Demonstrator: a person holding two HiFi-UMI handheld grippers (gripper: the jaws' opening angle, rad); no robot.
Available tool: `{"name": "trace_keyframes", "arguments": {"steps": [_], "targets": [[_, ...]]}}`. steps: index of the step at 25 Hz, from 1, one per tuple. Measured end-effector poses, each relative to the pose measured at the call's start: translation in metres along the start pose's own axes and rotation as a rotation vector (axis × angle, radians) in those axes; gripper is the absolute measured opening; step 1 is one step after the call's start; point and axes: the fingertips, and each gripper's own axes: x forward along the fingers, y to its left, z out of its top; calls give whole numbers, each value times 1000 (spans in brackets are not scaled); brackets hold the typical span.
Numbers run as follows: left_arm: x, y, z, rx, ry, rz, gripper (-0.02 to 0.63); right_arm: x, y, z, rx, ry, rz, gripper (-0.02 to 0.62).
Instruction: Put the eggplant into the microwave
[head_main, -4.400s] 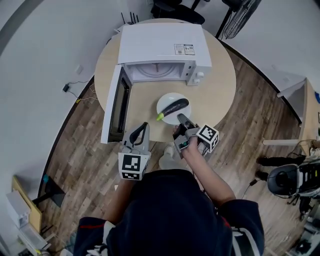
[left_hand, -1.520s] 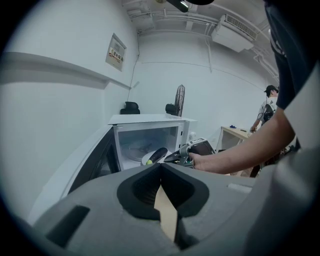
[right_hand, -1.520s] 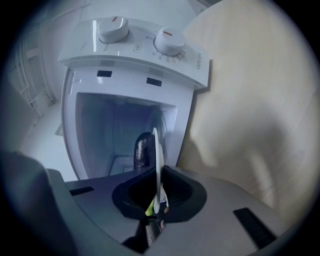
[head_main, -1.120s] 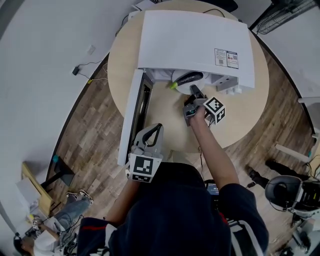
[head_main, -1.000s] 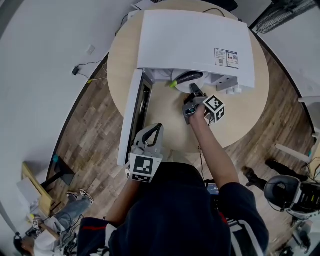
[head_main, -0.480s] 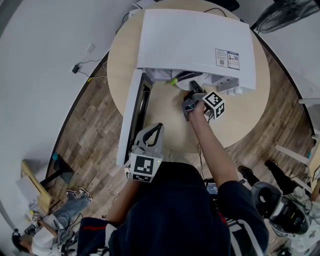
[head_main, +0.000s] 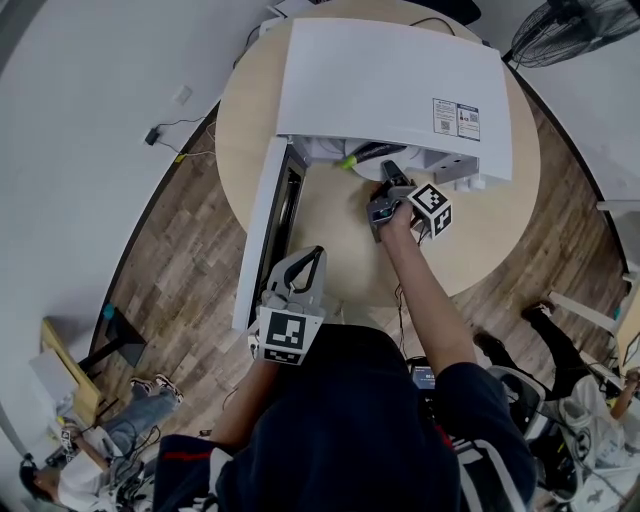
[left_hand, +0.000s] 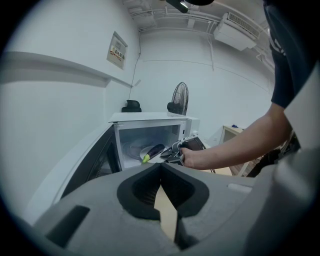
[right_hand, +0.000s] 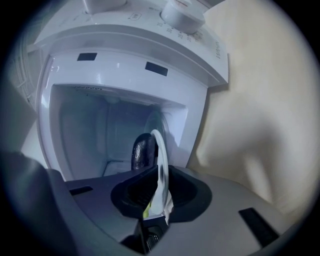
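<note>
Nearest the wearer, left hand-held gripper (head_main: 305, 265), jaws shut tip to tip with nothing between them, held low in front of the microwave (head_main: 390, 80), close to the outer end of its open door (head_main: 262, 230). Door swung fully out on the microwave's left side, dark window facing inward. Farther in, round wooden worktop (head_main: 330, 235) carrying the microwave, bare in front of the opening. Next, right hand-held gripper (head_main: 388, 180) at the end of an outstretched bare forearm (head_main: 425, 300), reaching to the microwave's mouth, jaws clamped on the near rim of a white plate (right_hand: 161, 155). On that plate, dark purple eggplant (head_main: 378, 152) with a bright green stem end, stem toward the door side, lying at the threshold of the microwave's cavity and largely tucked under the microwave's top edge in the head view. In the left gripper view, plate and eggplant visible just inside the white cavity. Beyond the microwave, off to its right, a standing fan (head_main: 570, 25).
</note>
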Motion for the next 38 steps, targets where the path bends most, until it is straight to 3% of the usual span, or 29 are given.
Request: {"name": "trace_keyframes", "arguments": {"steps": [4, 9, 19, 22, 31, 38], "targets": [[0, -2, 1, 4, -3, -3, 14, -1, 4, 1, -17, 13, 15, 75], [-1, -6, 2, 7, -6, -9, 14, -12, 4, 2, -28, 21, 12, 81], [3, -19, 8, 31, -20, -34, 14, -42, 8, 1, -211, 51, -17, 80], [2, -25, 8, 33, -19, -44, 14, -52, 14, -2, -349, 64, -19, 72], [3, -29, 5, 38, -12, -45, 14, -59, 19, -21, -909, 127, -82, 37], [2, -29, 4, 32, -8, -39, 14, -52, 11, -35, -1168, 192, -152, 20]]}}
